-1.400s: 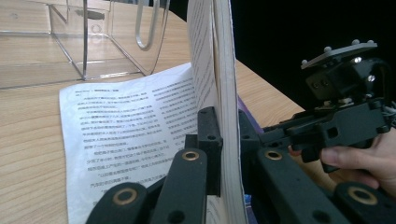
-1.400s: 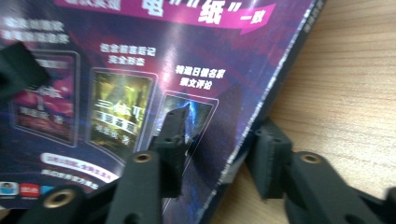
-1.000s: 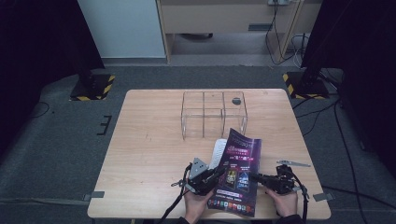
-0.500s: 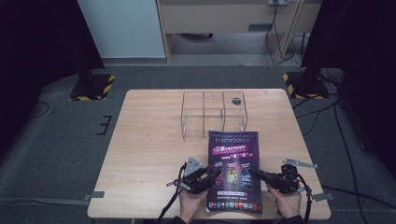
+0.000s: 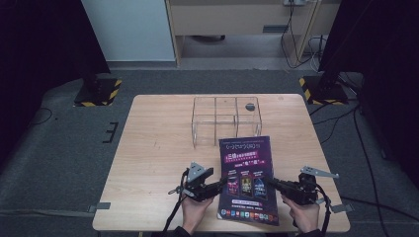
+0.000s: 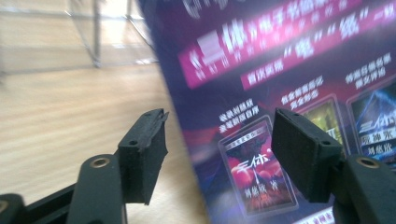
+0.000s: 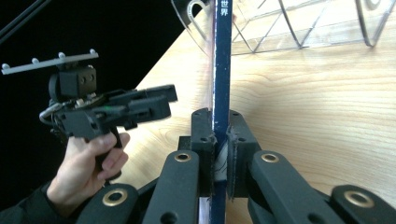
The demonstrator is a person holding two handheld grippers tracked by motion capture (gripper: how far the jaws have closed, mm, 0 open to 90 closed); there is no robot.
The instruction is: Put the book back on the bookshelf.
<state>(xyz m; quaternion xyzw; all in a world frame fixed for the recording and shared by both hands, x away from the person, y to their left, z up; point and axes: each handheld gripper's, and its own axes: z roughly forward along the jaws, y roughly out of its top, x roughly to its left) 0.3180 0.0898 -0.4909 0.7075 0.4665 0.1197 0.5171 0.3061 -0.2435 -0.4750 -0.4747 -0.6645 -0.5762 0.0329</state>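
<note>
A dark purple booklet with pink title bands lies lower centre on the table. The right gripper clamps its edge; the left gripper, jaws just opening, stands wide, astride the opposite edge.

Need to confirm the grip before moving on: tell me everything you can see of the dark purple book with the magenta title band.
The dark purple book is thin and glossy, with a magenta title band, white characters and three small cover pictures printed on it. It is held above the wooden table, front of the clear acrylic divider box. The right gripper clamps its edge between both pads. The left gripper has just been opening; its pads stand apart from the cover's left edge, not pressing.
</note>
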